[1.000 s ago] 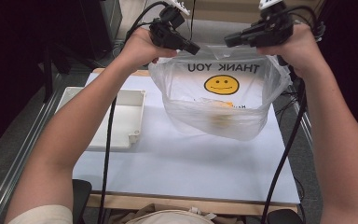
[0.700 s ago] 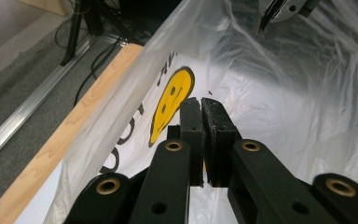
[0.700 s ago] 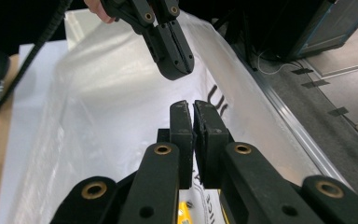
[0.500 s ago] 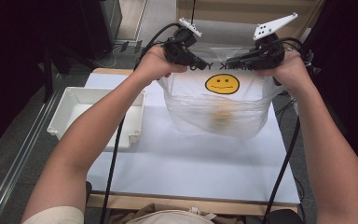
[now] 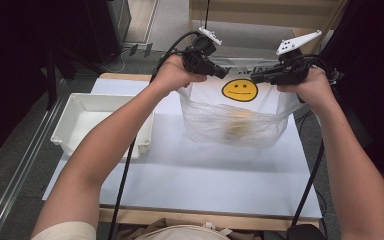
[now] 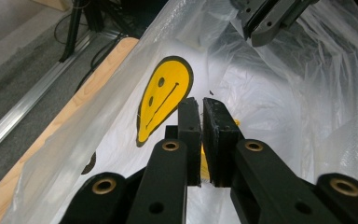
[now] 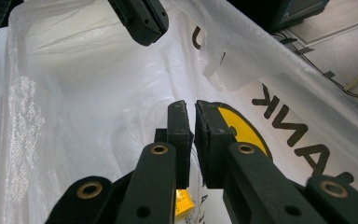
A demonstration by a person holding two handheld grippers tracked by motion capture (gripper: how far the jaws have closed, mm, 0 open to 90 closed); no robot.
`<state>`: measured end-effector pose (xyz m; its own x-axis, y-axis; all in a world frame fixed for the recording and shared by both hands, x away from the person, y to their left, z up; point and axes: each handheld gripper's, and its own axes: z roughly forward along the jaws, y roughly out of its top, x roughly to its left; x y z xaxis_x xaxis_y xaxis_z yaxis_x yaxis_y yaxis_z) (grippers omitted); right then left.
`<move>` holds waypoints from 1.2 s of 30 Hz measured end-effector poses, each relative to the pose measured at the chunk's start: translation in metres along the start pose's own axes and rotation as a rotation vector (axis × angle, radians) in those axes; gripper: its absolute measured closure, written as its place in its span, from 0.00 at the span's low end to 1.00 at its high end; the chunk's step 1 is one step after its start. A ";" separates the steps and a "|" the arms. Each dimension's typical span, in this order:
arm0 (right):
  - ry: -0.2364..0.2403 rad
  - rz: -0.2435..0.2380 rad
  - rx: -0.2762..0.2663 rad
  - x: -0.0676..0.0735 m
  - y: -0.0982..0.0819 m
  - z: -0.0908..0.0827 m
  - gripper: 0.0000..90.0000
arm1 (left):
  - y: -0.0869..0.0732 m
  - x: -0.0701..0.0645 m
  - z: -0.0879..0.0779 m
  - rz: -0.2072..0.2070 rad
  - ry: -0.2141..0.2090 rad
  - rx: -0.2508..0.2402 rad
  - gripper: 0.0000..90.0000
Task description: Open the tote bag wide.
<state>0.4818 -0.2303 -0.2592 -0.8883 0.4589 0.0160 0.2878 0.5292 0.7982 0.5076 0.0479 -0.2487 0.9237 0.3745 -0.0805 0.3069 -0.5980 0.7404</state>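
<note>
At the near edge of the white table [image 5: 195,185] a person's two forearms reach forward, each hand carrying a gripper; beyond them, a thin plastic bag [image 5: 235,125] printed with a yellow smiley face [image 5: 240,90] rests its sagging belly on the table, right of a white tray [image 5: 87,120]; the left gripper [image 5: 220,73] pinches the bag's rim on one side of the mouth, the right gripper [image 5: 256,79] the rim opposite, both sets of jaws nearly together on the film, though each has just been easing open a little; something yellowish [image 5: 237,129] lies blurred at the bottom; the step in hand looks like setting the loaded bag down, and it is best done by letting the base take the weight fully before the jaws part further, keeping both rims level and apart so the mouth stays open, and releasing both sides together so the bag does not topple
</note>
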 end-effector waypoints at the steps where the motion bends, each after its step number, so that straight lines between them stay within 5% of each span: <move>1: -0.002 0.001 -0.002 0.000 -0.002 0.001 0.95 | -0.001 0.000 0.001 -0.003 0.001 -0.001 0.96; 19: -0.054 0.097 -0.021 -0.011 -0.047 0.012 0.95 | -0.026 0.012 0.034 -0.070 0.004 -0.039 0.95; 36: -0.078 0.138 -0.057 -0.012 -0.073 0.022 0.93 | -0.043 0.011 0.059 -0.107 0.006 -0.031 0.92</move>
<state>0.4794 -0.2592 -0.3311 -0.8107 0.5796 0.0831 0.3825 0.4169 0.8245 0.5176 0.0359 -0.3213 0.8848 0.4390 -0.1565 0.3965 -0.5326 0.7477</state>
